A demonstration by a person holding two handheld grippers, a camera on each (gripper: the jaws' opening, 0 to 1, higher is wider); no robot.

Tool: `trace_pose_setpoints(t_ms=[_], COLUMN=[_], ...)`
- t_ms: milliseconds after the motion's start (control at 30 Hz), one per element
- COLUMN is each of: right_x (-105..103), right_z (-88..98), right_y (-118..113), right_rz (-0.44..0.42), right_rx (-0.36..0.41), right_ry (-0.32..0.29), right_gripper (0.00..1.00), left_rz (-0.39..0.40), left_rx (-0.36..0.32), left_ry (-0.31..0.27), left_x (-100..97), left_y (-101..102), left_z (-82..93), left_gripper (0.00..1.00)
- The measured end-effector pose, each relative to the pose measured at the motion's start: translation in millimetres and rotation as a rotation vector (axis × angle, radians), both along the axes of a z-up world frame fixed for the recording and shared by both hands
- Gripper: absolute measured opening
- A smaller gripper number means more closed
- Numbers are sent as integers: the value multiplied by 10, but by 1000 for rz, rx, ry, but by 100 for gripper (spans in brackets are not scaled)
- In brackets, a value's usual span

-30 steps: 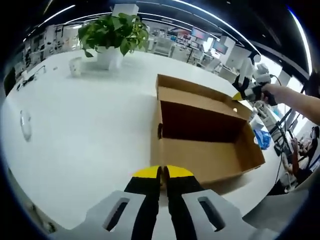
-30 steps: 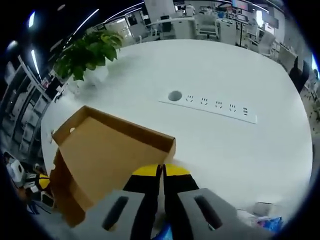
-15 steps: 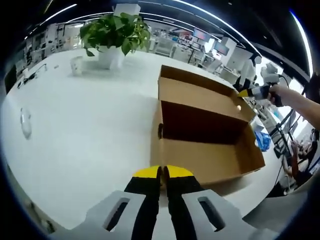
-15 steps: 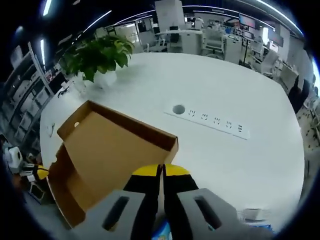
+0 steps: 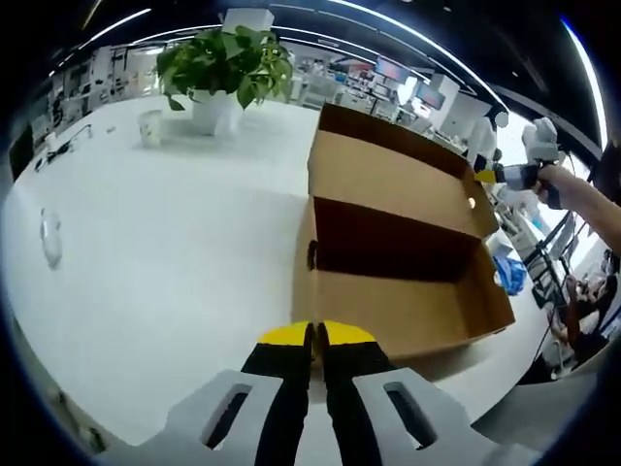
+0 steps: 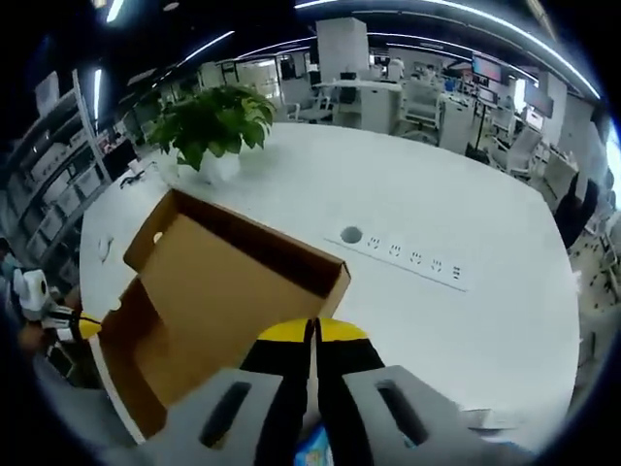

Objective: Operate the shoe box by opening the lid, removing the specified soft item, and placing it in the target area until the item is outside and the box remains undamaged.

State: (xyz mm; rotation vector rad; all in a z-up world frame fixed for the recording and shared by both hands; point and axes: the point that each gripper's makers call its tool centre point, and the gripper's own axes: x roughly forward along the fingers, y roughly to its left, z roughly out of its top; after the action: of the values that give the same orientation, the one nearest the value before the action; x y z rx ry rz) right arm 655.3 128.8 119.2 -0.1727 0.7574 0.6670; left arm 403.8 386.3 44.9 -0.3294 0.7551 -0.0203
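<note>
Left gripper view: left claw [image 5: 312, 335] closed on the near wall of the cardboard shoe box [image 5: 398, 311], near the white desk [image 5: 155, 243] edge. Lid [image 5: 388, 180] raised; right claw [image 5: 488, 177] at its far corner. Interior shadowed, contents untellable. Potted plant [image 5: 223, 68] well apart.

Right gripper view: right claw [image 6: 312, 332] closed on the lid [image 6: 209, 291] rim. Socket strip [image 6: 403, 257] beyond, broad bare desk [image 6: 466, 214] around.

I am counting one shoe box [image 5: 403, 257], one potted plant [image 5: 221, 66], one white cup [image 5: 147, 128], one power strip [image 6: 406, 260] with one round hole [image 6: 351, 235] beside it.
</note>
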Motion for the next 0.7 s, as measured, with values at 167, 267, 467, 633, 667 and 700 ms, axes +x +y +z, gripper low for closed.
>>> trace_pose_setpoints(t_ms=[167, 267, 467, 633, 667, 700], right_x=[-75, -141, -319, -413, -436, -455], right_z=[90, 146, 269, 326, 338, 346], right_y=[-13, -20, -61, -97, -107, -111], right_rz=[0, 2, 13, -7, -9, -13], right_rx=[3, -3, -21, 8, 13, 21], right_ry=[-42, -74, -155, -176, -184, -185], right_gripper=[0, 0, 0, 0, 0, 0], left_rz=[-1, 2, -11, -31, -34, -37], left_rx=[0, -3, -6, -3, -1, 2], left_ry=[-1, -3, -12, -9, -9, -9], left_x=[-7, -10, -19, -19, -17, -17], left_y=[0, 1, -2, -9, -10, -12], left_z=[-1, 0, 5, 13, 12, 14], left_gripper=[1, 1, 1, 1, 1, 1])
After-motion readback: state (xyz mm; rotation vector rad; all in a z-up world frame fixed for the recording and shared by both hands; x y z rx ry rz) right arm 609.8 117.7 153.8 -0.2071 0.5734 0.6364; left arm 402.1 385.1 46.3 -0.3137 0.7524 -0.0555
